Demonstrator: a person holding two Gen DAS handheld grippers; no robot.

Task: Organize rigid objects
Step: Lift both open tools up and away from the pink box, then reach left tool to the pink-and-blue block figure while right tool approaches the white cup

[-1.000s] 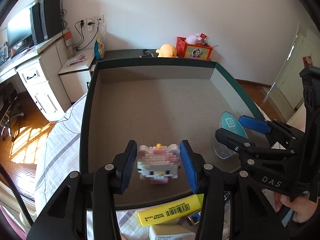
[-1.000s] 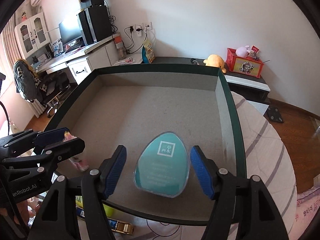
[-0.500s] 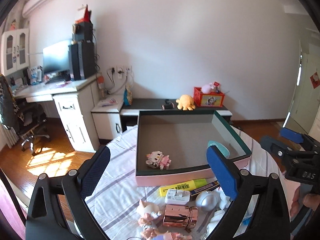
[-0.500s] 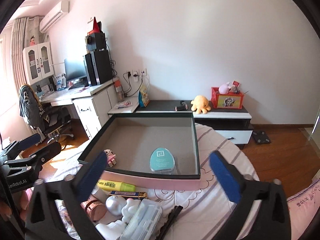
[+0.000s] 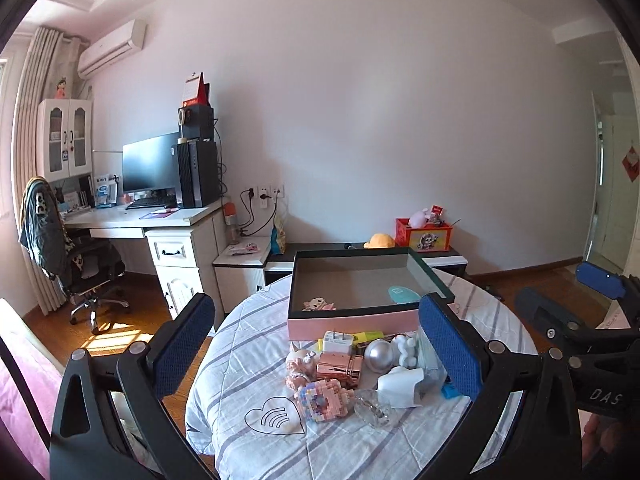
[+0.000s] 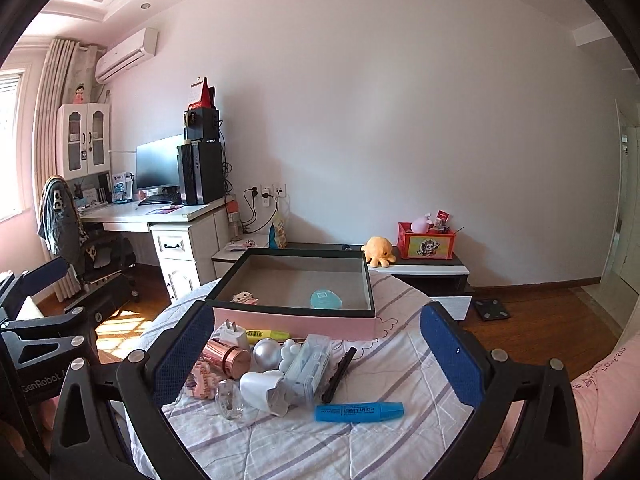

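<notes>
Pink box (image 6: 292, 322) on the bed holds my brick cat (image 6: 245, 298) and teal tag (image 6: 326, 299), half hidden by its wall. Left gripper (image 5: 320, 344) and right gripper (image 6: 316, 354) both gape wide, empty.

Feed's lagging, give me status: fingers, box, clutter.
Left gripper and right gripper open, empty. Box holds block figure and teal oval. Pile in front unsorted; blue marker nearest.
</notes>
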